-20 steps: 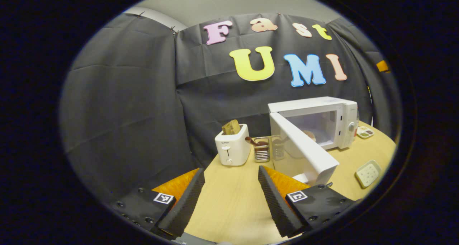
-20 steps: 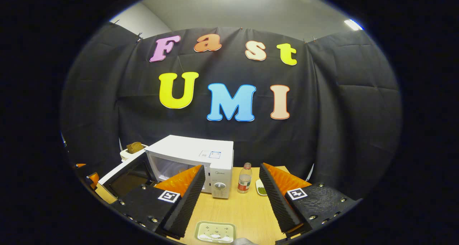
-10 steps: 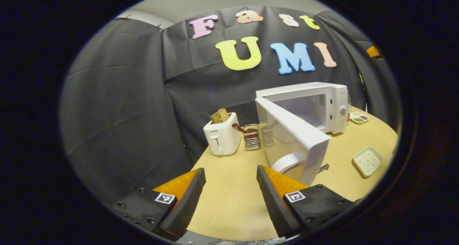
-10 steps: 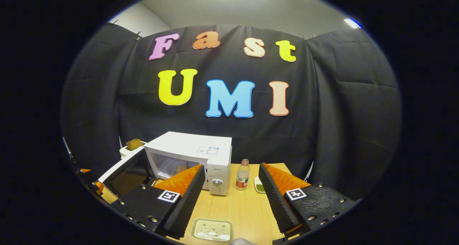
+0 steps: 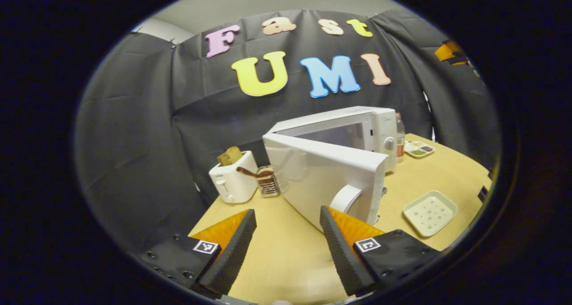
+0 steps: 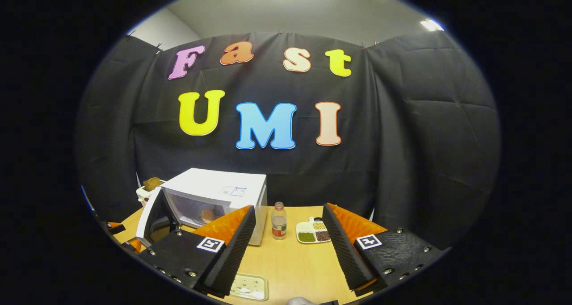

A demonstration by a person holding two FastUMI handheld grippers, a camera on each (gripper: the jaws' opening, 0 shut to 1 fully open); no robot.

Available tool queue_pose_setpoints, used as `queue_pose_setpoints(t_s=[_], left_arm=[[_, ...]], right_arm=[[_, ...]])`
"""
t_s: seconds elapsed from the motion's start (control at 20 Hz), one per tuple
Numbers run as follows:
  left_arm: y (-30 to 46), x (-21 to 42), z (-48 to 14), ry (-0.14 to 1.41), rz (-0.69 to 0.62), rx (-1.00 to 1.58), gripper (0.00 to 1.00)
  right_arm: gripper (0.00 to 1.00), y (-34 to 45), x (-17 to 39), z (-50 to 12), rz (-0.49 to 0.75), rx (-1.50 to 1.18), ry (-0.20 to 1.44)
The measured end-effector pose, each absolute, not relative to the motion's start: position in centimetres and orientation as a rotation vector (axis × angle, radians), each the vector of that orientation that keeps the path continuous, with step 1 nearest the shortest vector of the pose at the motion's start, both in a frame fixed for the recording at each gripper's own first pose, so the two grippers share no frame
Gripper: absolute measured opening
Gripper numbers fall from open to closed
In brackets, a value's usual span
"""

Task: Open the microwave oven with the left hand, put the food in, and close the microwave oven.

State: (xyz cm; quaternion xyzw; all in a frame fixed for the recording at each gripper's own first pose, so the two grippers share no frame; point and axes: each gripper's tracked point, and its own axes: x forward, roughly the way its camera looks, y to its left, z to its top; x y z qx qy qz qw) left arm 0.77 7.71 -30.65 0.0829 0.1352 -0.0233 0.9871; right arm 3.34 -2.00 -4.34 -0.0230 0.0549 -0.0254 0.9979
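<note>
The white microwave [image 5: 357, 122] [image 6: 219, 191] stands on the wooden table, its door [image 5: 326, 175] [image 6: 152, 213] partly swung toward the cavity. Through the gap in the right gripper view I see a round piece of food [image 6: 208, 214] inside. My left gripper [image 5: 286, 247] is open, just behind the door's outer face, its right finger close to the door's curved handle [image 5: 346, 198]; contact is not clear. My right gripper [image 6: 289, 247] is open and holds nothing, back from the microwave's front.
A white toaster [image 5: 232, 180] with bread and a glass jar with a rack [image 5: 268, 184] stand left of the microwave. A bottle [image 6: 279, 221] and a divided dish of beans [image 6: 313, 232] lie to its right. An empty pale tray [image 5: 430, 212] [image 6: 248, 287] rests near the table's front.
The microwave door has swung from wide open to partly shut as my left gripper moved round behind it. The right gripper shifted slightly, bringing the bean dish into view.
</note>
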Motion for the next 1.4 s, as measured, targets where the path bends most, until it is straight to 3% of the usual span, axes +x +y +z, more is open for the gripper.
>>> queue_pose_setpoints(t_s=[0.1, 0.25, 0.3, 0.5, 0.6, 0.75, 1.0, 1.4], left_arm=[[4.4, 1.8, -30.8, 0.269, -0.099, 0.162, 0.95], [0.7, 4.1, -30.7, 0.257, -0.163, 0.175, 1.00], [-0.5, 5.1, -30.6, 0.255, -0.181, 0.177, 0.94], [-4.3, 8.2, -30.2, 0.231, -0.236, 0.189, 1.00], [-5.1, 10.1, -30.4, 0.234, -0.229, 0.188, 0.94], [-6.9, 13.1, -30.5, 0.233, -0.246, 0.168, 1.00], [-10.2, 16.7, -29.8, 0.199, -0.292, 0.192, 1.00], [-11.3, 22.0, -30.2, 0.203, -0.239, 0.152, 1.00]], right_arm=[[0.92, -3.5, 3.1, -4.2, -0.070, -0.047, 0.109], [0.92, -5.7, 3.1, -4.0, -0.102, -0.052, 0.119], [0.92, -6.5, 3.1, -3.9, -0.114, -0.055, 0.120], [0.92, -9.8, 3.0, -3.8, -0.172, -0.059, 0.124], [0.92, -11.3, 3.0, -3.6, -0.202, -0.054, 0.125], [0.92, -13.4, 2.5, -3.7, -0.249, -0.053, 0.131], [0.92, -16.2, 1.7, -4.1, -0.311, -0.053, 0.154], [0.92, -17.8, 0.9, -4.6, -0.355, -0.055, 0.183]])
